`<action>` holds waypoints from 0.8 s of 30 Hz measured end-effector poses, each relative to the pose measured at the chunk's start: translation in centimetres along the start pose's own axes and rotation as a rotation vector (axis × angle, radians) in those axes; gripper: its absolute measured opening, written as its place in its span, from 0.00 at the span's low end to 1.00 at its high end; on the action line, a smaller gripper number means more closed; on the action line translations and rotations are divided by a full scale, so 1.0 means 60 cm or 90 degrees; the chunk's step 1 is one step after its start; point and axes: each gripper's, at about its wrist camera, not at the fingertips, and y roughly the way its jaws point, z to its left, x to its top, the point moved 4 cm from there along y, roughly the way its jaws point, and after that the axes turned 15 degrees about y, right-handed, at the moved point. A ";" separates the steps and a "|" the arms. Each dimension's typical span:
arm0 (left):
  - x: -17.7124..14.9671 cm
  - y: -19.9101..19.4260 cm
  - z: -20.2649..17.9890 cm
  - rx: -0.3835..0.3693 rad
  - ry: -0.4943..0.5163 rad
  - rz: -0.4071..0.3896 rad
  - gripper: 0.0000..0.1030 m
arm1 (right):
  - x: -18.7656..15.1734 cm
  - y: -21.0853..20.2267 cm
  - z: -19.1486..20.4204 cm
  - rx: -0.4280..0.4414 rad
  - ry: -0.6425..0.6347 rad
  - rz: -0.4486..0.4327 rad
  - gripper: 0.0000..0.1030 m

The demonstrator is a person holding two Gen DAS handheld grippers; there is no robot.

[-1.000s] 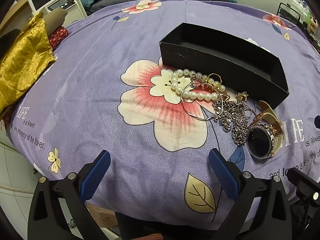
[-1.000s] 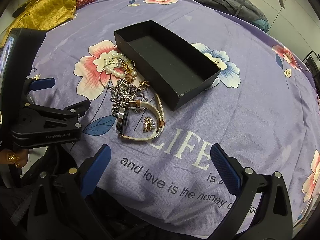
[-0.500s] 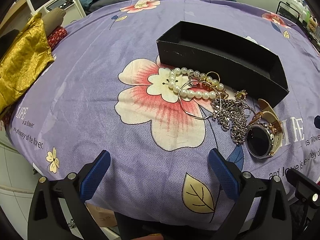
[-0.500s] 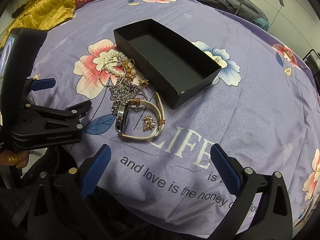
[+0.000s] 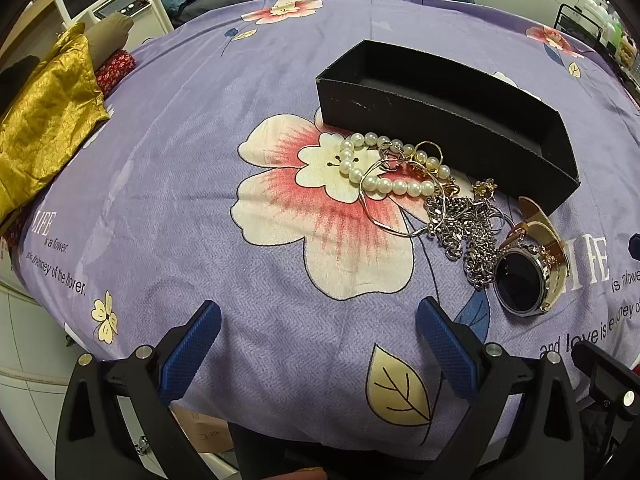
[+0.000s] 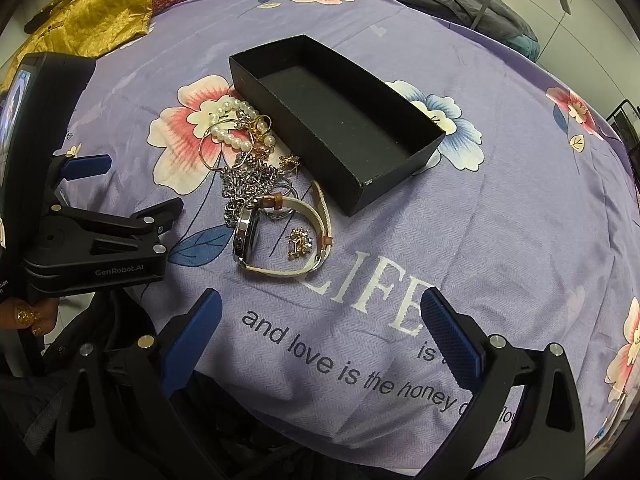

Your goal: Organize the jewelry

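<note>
Jewelry: one pearl bracelet, one watch, perhaps two chains (tangled); both grippers gape empty.

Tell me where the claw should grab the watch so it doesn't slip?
Probably the cream strap, not the round face. The watch lies on its side with the strap arching up in an open loop, so come down from above with one finger inside the loop and one outside. The right claw is open and nearest.
</note>
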 end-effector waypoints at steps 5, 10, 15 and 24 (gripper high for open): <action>-0.001 0.001 0.000 0.000 -0.001 0.003 0.94 | 0.000 0.000 0.000 0.000 0.000 0.001 0.95; -0.001 0.002 0.001 -0.002 0.000 0.003 0.94 | -0.001 0.000 0.000 -0.001 0.000 0.000 0.95; 0.000 0.003 -0.001 -0.009 0.000 0.004 0.94 | -0.001 0.000 0.001 -0.001 0.000 0.000 0.95; 0.002 0.001 0.000 -0.008 -0.001 0.004 0.94 | 0.001 -0.002 -0.002 0.002 0.006 -0.004 0.95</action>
